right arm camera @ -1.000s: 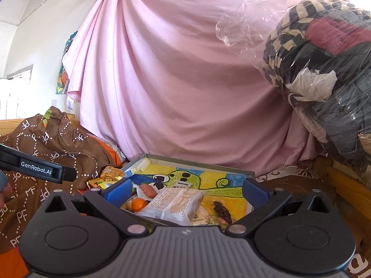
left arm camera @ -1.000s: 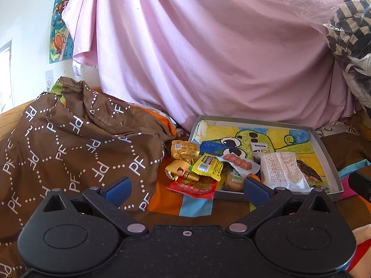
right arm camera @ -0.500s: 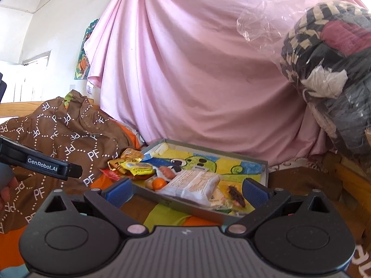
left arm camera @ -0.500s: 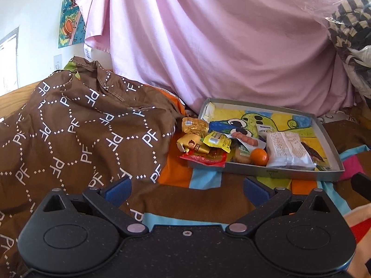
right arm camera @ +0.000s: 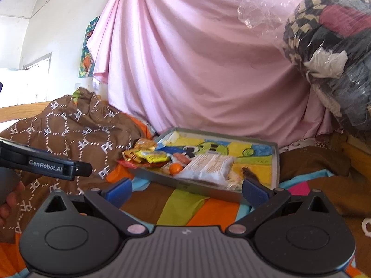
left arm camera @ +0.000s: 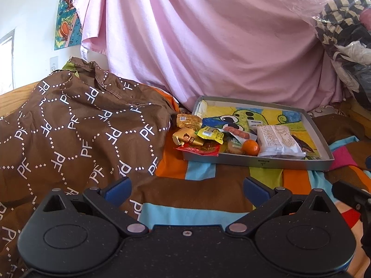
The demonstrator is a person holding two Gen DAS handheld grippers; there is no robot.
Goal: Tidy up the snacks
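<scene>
A shallow grey tray [left arm camera: 255, 162] [right arm camera: 204, 187] with a cartoon-printed floor lies on the striped bedspread. It holds a white snack pack [left arm camera: 277, 142] [right arm camera: 208, 168], a small orange [left arm camera: 251, 147] [right arm camera: 175, 168] and a sausage pack [left arm camera: 236, 132]. Gold, yellow and red wrappers [left arm camera: 199, 139] [right arm camera: 146, 155] spill over its left edge. My left gripper [left arm camera: 186, 188] stands open and empty, well short of the tray. My right gripper [right arm camera: 186, 188] is open too, its right finger close to the tray's near corner.
A brown patterned garment [left arm camera: 69, 127] is heaped left of the tray. A pink sheet [left arm camera: 208, 46] hangs behind. A plastic-wrapped bundle of clothes [right arm camera: 329, 53] sits at the right. The left gripper's body [right arm camera: 46, 164] and a hand show in the right wrist view.
Both grippers have pulled back from the tray, so it looks smaller and farther away. More striped bedspread shows in front. Both stay open.
</scene>
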